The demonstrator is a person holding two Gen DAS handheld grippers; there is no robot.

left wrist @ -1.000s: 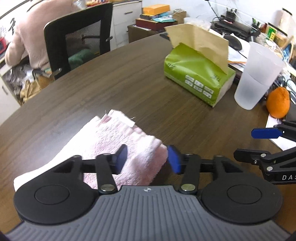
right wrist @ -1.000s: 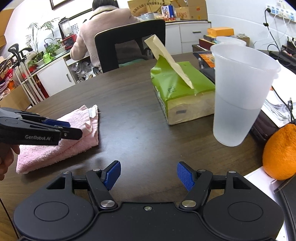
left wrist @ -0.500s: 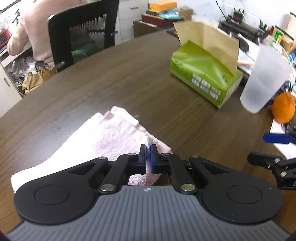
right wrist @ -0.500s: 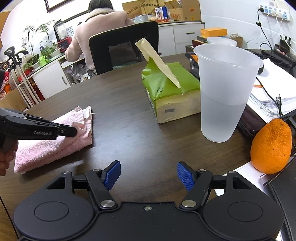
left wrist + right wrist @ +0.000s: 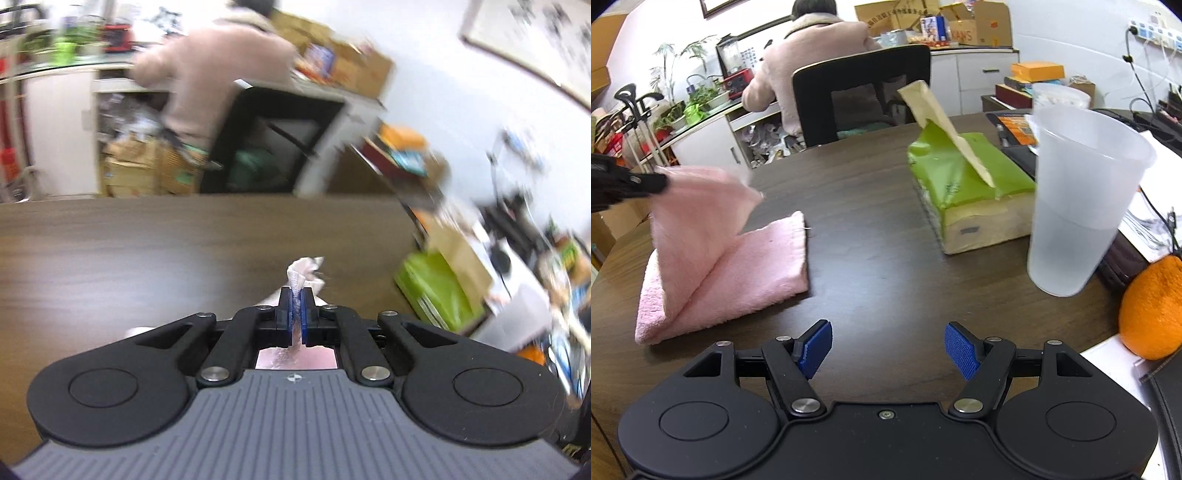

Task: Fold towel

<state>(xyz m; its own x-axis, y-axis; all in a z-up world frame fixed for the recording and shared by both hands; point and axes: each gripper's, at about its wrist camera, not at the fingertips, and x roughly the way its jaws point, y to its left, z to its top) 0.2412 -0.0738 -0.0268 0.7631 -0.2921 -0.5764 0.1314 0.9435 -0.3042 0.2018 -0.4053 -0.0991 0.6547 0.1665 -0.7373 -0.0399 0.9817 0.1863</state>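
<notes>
A pink towel [image 5: 731, 258] is seen on the left part of the dark wooden surface [image 5: 886, 240]. Its lower layers lie flat, while the top layer is lifted at one corner by the left gripper [image 5: 295, 314], whose blue pads are pressed together on the cloth. In the left wrist view a tuft of towel is seen sticking out beyond the closed pads, and the background is blurred.

The right gripper [image 5: 888, 349] is held low over the near edge of the surface with its blue pads spread apart and nothing between them.

To the right of the towel a green tissue pack [image 5: 967, 188] is placed, with a brown tissue standing out of its top. Just beside it a frosted plastic cup [image 5: 1078, 206] is set upright, and an orange [image 5: 1152, 306] lies near the right edge.

Behind the surface a person in a pale pink top [image 5: 809, 62] is seated on a black chair [image 5: 860, 92]. On a cardboard box [image 5: 979, 26] further back the letters "KANS" can be read; other writing is too small to tell.
</notes>
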